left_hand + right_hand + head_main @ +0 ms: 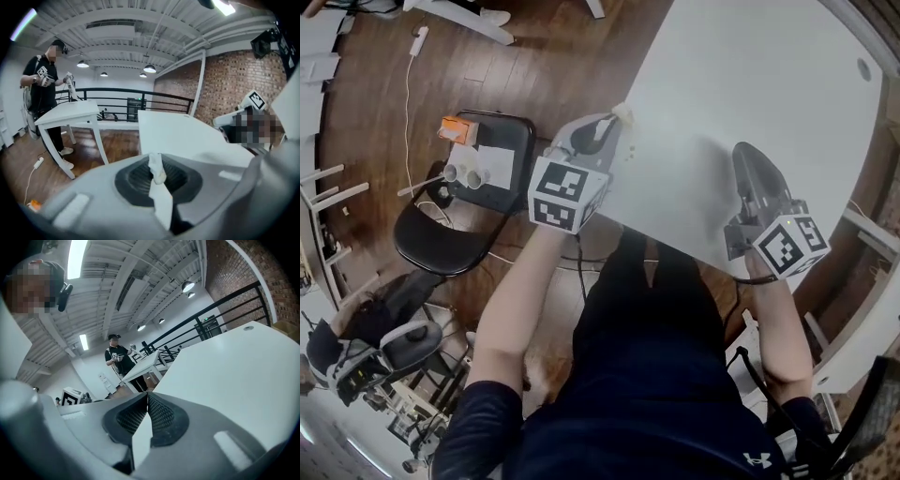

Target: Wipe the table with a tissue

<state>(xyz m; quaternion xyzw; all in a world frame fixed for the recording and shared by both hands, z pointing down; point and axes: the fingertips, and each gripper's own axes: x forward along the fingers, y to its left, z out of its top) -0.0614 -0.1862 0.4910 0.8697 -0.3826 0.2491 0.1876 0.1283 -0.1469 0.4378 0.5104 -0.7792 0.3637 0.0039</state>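
White tissue (pixel 156 169) pokes from the left gripper (pixel 615 120) (jaws hide the rest).

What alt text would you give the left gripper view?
The left claw is shut on a white tissue, with a white table just ahead. Behind are another white table, a standing person, a black railing and a brick wall.

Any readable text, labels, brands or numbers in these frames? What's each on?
No readable words or numbers.
Shirt: white logo, no letters.
Orange box: print too small to read.
Left cube, right cube: square markers only.
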